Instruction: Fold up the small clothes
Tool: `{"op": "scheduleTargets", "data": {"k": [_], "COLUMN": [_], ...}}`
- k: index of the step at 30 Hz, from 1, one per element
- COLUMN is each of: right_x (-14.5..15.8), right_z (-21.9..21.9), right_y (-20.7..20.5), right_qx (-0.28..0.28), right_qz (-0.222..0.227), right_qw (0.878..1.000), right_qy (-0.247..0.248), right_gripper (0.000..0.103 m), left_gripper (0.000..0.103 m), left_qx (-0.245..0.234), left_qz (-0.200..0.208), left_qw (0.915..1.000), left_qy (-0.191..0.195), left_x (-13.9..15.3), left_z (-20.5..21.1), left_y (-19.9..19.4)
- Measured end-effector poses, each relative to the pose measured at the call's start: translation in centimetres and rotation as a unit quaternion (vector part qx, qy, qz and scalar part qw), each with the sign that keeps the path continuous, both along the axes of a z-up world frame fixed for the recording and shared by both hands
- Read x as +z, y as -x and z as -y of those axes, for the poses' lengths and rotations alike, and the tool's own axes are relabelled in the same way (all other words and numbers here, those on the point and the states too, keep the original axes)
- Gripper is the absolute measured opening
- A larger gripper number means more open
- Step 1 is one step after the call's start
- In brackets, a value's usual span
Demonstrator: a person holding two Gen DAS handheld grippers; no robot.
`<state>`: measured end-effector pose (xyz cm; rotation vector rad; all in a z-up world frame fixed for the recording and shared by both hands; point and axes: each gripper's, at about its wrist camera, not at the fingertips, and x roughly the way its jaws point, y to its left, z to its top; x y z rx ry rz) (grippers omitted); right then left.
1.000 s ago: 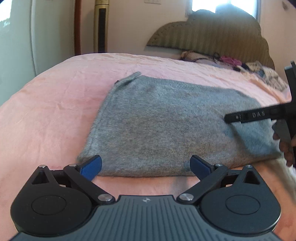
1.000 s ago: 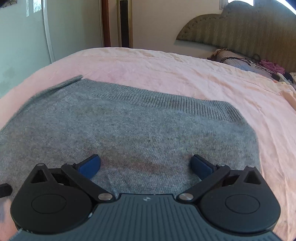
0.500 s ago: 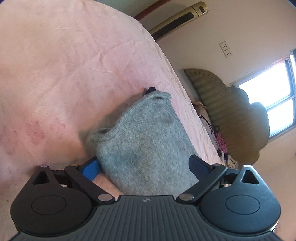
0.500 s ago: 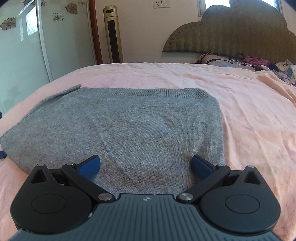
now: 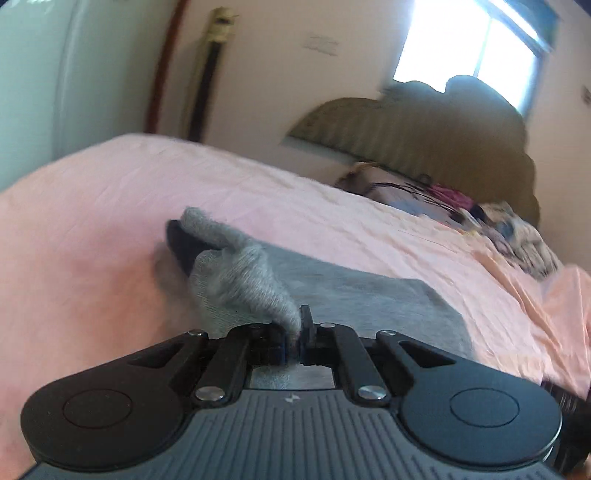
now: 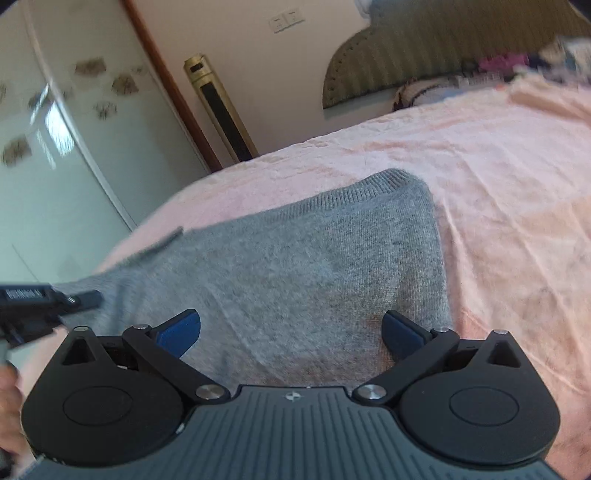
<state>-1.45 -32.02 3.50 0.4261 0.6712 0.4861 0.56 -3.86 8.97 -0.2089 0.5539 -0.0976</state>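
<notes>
A grey knitted sweater [image 6: 295, 266] lies folded on a bed covered with a pink sheet [image 6: 517, 184]. The left gripper [image 5: 295, 332] has just been closing its jaws, and they now pinch a bunched fold of the sweater's near edge, raising it into a soft peak above the rest of the garment. A dark flat piece [image 5: 181, 243] shows beneath the lifted knit; what it is cannot be told.

The right gripper [image 6: 291, 328] hovers over the sweater's near right part with its blue-padded jaws spread wide, nothing between them. In the right wrist view, the left gripper's black body enters from the left edge, carrying a white printed label [image 6: 24, 294] too blurred to read. Each gripper's housing bears a small pale logo mark, with no legible text.

Behind the bed stand an olive padded headboard [image 5: 424, 136], a heap of mixed clothes [image 5: 480, 218] near it, a gold and black tower appliance [image 6: 221, 110], and a wall socket plate [image 6: 290, 18].
</notes>
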Motion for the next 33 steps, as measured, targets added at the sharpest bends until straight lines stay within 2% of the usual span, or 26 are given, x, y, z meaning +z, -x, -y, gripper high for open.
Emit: {"op": "scheduleTargets", "data": {"k": [1,3,5,8,12,15,17,19,21,24,26,28,29,30,33], "right_x": [0.3,0.8,1.0,0.6,-1.0,-0.5,0.0,0.5,0.7,0.1,0.3,0.7,0.6,0.3,0.4], "right_z": [1.3,3.4,5.0,5.9,5.7,4.8,3.8,2.4,0.4,-2.5,-3.8,-4.6,-5.0,-5.3,-5.2], "right_y": [-0.8,-2.5,-4.8,-7.7,-9.6,-9.9,-10.2,-10.7,-11.3,-12.4,-12.8,-13.0,-13.1,-13.2,-12.5], "right_qx": [0.001,0.006,0.022,0.035,0.042,0.063,0.088,0.11,0.139,0.175,0.191,0.202,0.207,0.209,0.21], "right_qz": [-0.022,-0.046,-0.077,-0.116,-0.17,-0.167,-0.165,-0.167,-0.174,-0.198,-0.196,-0.196,-0.201,-0.206,-0.187], "right_qw": [0.998,0.988,0.977,0.973,0.966,0.968,0.965,0.965,0.965,0.961,0.96,0.959,0.957,0.956,0.96], "right_qy": [-0.06,-0.148,-0.197,-0.198,-0.188,-0.179,-0.187,-0.171,-0.137,-0.077,-0.057,-0.036,-0.017,0.001,0.01], "right_gripper": [0.103,0.103,0.103,0.103,0.103,0.103,0.103,0.103,0.092,0.081,0.081,0.057,0.028,0.017,0.015], "left_gripper": [0.006,0.005,0.004,0.004,0.004,0.004,0.005,0.006,0.007,0.008,0.008,0.008,0.008,0.008,0.009], "left_qx": [-0.042,-0.136,-0.203,-0.238,-0.247,-0.259,-0.258,-0.248,-0.226,-0.191,-0.171,-0.151,-0.143,-0.136,-0.119], "left_qz": [0.007,0.025,0.017,-0.001,-0.018,0.001,0.016,0.018,0.015,0.002,-0.006,-0.011,-0.013,-0.014,-0.012], "left_qw": [0.9986,0.9858,0.9716,0.9615,0.957,0.9531,0.9535,0.9568,0.9633,0.9717,0.9754,0.9798,0.9816,0.9831,0.9868], "left_qy": [-0.031,-0.096,-0.121,-0.136,-0.151,-0.156,-0.154,-0.15,-0.143,-0.14,-0.139,-0.131,-0.126,-0.122,-0.109], "left_x": [0.2,-0.6,-2.2,-4.6,-5.5,-4.8,-4.3,-4.0,-3.8,-3.8,-3.8,-3.8,-3.9,-4.0,-3.8], "left_z": [2.6,8.1,11.9,14.7,15.0,13.7,12.5,11.2,9.7,7.8,6.7,5.8,5.4,5.1,4.2], "left_y": [-0.1,0.8,1.9,3.1,4.1,5.9,7.4,8.2,8.5,8.3,8.1,7.8,7.5,7.2,6.6]}}
